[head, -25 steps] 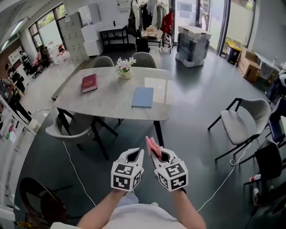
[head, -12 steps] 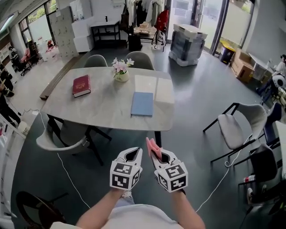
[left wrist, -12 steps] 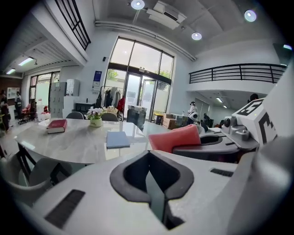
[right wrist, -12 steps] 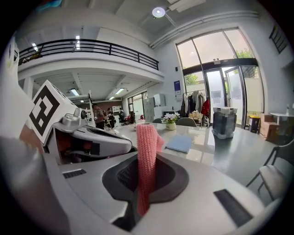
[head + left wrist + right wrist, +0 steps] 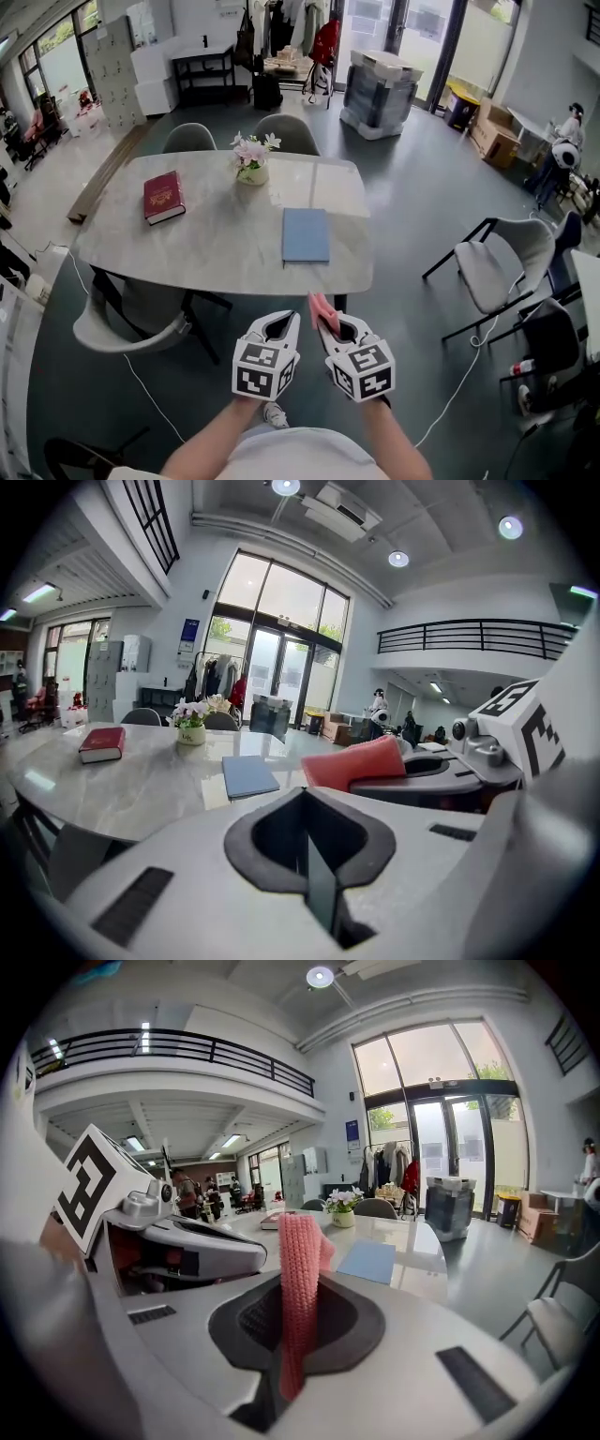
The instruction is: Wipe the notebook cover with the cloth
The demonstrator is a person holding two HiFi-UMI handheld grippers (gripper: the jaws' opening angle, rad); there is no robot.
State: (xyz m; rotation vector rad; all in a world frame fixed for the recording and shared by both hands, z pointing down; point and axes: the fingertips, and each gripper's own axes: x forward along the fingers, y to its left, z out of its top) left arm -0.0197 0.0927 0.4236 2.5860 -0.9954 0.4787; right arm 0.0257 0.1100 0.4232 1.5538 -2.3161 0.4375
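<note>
A blue notebook lies flat on the pale marble table, toward its near right edge; it also shows in the left gripper view and the right gripper view. My right gripper is shut on a pink knitted cloth, which sticks up between the jaws. My left gripper is beside it, shut and with nothing in it. Both grippers hang in the air in front of the table's near edge, well short of the notebook.
On the table stand a red book at the left and a small flower pot at the back middle. Grey chairs stand at the near left, behind the table and on the right. White cables run across the floor.
The head view has shifted: the table and notebook sit closer and more centred. Both grippers keep the same pose, the right one holding the cloth throughout.
</note>
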